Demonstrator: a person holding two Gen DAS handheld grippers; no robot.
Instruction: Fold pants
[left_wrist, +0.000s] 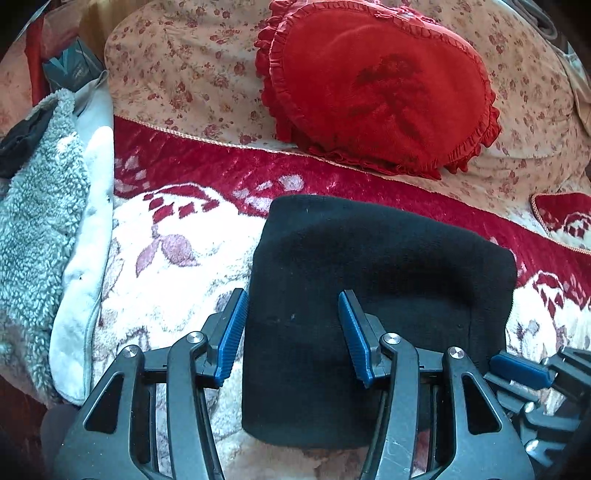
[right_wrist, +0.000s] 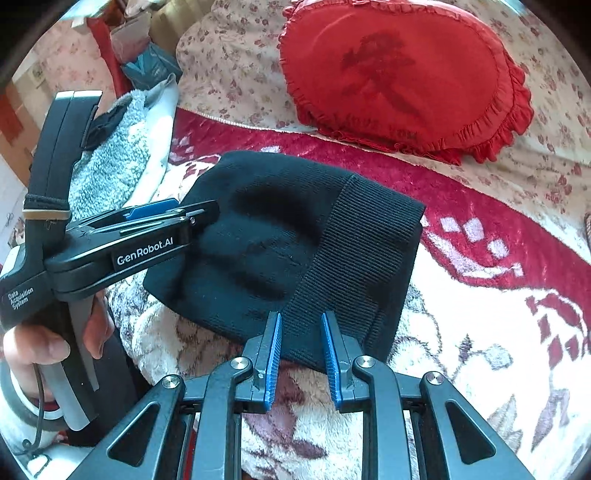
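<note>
Nearest in the left wrist view, the left gripper (left_wrist: 293, 332) has its blue fingers (left_wrist: 232, 334) spread wide apart. They stand over the near-left part of the black pants (left_wrist: 384, 280), and no cloth is held between them. One finger is at the left edge of the fabric and the other is above its middle.

In the right wrist view, the right gripper (right_wrist: 301, 356) also has its fingers (right_wrist: 273, 358) parted, with a narrower gap. Its tips are at the near edge of the pants (right_wrist: 288, 243), beside the ribbed band (right_wrist: 362, 251); the fingers do not pinch the cloth. The pants lie folded into a compact bundle on the white and red plush blanket (right_wrist: 461, 332) that covers the bed. To the left, the person's left hand (right_wrist: 44, 347) holds the handle of the left gripper (right_wrist: 199, 218), whose tips reach over the left part of the bundle.

Further left, a grey fleecy garment (left_wrist: 33, 236) and a pale cloth (left_wrist: 90, 258) lie beside the blanket. Behind the blanket there is a floral bedspread (left_wrist: 184, 74), and on it rests a red heart-shaped cushion (left_wrist: 376, 88) with a frilled edge.
</note>
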